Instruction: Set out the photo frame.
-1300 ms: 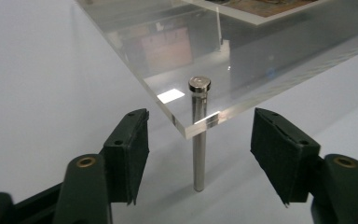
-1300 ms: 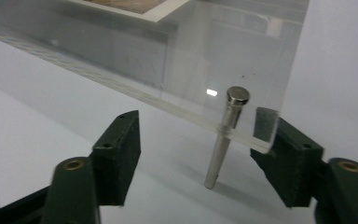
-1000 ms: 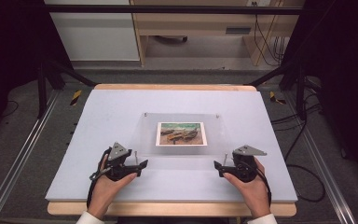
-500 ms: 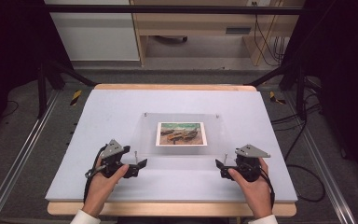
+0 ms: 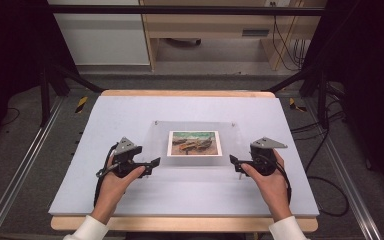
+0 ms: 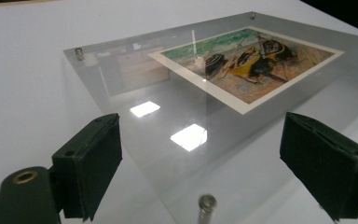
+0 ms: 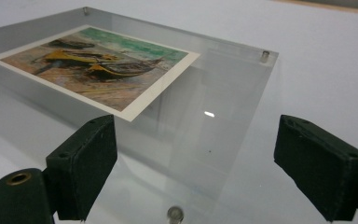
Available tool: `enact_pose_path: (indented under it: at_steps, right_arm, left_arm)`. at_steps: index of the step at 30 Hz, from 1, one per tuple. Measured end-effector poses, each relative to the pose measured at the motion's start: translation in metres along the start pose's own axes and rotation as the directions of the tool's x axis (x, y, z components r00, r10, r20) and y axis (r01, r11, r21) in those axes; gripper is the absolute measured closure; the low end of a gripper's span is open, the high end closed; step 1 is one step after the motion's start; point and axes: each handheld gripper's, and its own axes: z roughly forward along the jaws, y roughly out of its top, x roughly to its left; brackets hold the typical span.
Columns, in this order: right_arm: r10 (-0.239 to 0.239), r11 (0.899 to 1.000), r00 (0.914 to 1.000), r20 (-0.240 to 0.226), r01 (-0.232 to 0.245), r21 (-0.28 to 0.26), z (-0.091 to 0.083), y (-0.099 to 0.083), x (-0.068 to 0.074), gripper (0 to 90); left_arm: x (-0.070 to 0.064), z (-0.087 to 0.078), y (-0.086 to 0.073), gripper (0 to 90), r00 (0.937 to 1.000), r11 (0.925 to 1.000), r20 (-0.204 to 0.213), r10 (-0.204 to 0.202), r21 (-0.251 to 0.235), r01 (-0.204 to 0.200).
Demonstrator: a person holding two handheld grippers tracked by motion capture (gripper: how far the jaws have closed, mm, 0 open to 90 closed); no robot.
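**Both grippers lined up on the acrylic frame, nothing grabbed yet**

The clear acrylic frame (image 5: 195, 145) lies flat in the middle of the high view, on the white table (image 5: 130, 112), with a boat print (image 5: 194, 143) sandwiched at its centre. Small metal standoffs (image 6: 207, 204) pin the corners; one sits at the bottom centre of each gripper view, right between the jaws.

The left gripper (image 5: 152, 163) is at the frame's lower-left corner and the right gripper (image 5: 233, 160) at its lower-right corner, both aimed inward. Each has its jaws spread wide and holds nothing; the pads (image 6: 93, 163) straddle a corner without touching it, as far as the pictures tell.

What could go wrong: that acrylic looks slick and thin, so a pinch on just the edge could slip, or tilt the panel and shift the print. If one side closes or lifts ahead of the other, the frame probably skews or skids across the table. Coming in too low could also knock a standoff instead of gripping the sheet.
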Motion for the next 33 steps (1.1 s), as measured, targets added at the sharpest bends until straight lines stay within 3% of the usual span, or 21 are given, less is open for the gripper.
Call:
enact_pose_path:
  at_steps: [4, 6, 10, 14, 16, 19, 23, 24, 30, 32, 33]
  right_arm:
    - [0.041, 0.999, 0.9991, -0.009, -0.041, 0.001, 0.009, -0.001, -0.006, 15.2]
    - [0.045, 0.999, 0.9988, -0.019, -0.045, 0.014, 0.011, -0.003, -0.006, 15.3]
    - [0.089, 0.996, 0.9955, -0.033, -0.088, 0.025, 0.014, -0.008, -0.007, 15.8]
    - [0.122, 0.992, 0.9904, -0.064, -0.120, 0.027, 0.018, -0.010, -0.009, 15.9]
    - [0.157, 0.987, 0.9833, -0.092, -0.155, 0.032, 0.021, -0.011, -0.010, 15.8]
    - [0.198, 0.980, 0.9722, -0.125, -0.194, 0.046, 0.023, -0.013, -0.009, 14.6]
    - [0.222, 0.975, 0.9650, -0.139, -0.217, 0.051, 0.022, -0.014, -0.011, 14.1]
    - [0.243, 0.970, 0.9591, -0.146, -0.236, 0.058, 0.022, -0.015, -0.011, 13.5]
    - [0.277, 0.960, 0.9421, -0.189, -0.266, 0.083, 0.019, -0.019, -0.015, 13.3]
    - [0.295, 0.955, 0.9325, -0.209, -0.280, 0.095, 0.020, -0.020, -0.017, 13.7]
    - [0.307, 0.951, 0.9229, -0.232, -0.290, 0.107, 0.020, -0.020, -0.017, 13.7]
  left_arm:
    - [0.003, 0.005, -0.003, 14.6, 0.9997, 0.9997, 0.010, -0.022, 0.015, 0.022]
    - [0.003, 0.006, -0.006, 15.0, 0.9979, 0.9981, 0.023, -0.061, 0.004, 0.061]
    - [0.003, 0.007, -0.007, 14.2, 0.9966, 0.9967, 0.016, -0.081, 0.001, 0.081]
    - [0.007, 0.010, -0.010, 13.3, 0.9886, 0.9893, 0.037, -0.146, 0.008, 0.146]
    - [0.010, 0.011, -0.011, 13.3, 0.9829, 0.9843, 0.051, -0.177, 0.010, 0.176]
    - [0.012, 0.011, -0.011, 13.6, 0.9807, 0.9825, 0.060, -0.186, 0.015, 0.186]
    - [0.013, 0.010, -0.012, 13.7, 0.9799, 0.9824, 0.069, -0.187, 0.012, 0.187]
    - [0.013, 0.010, -0.013, 13.6, 0.9797, 0.9826, 0.076, -0.186, 0.009, 0.186]
    - [0.016, 0.009, -0.014, 14.0, 0.9737, 0.9783, 0.095, -0.207, 0.019, 0.206]
    - [0.016, 0.009, -0.015, 14.0, 0.9716, 0.9767, 0.100, -0.214, 0.021, 0.213]
    - [0.017, 0.009, -0.015, 13.9, 0.9701, 0.9758, 0.106, -0.219, 0.017, 0.218]
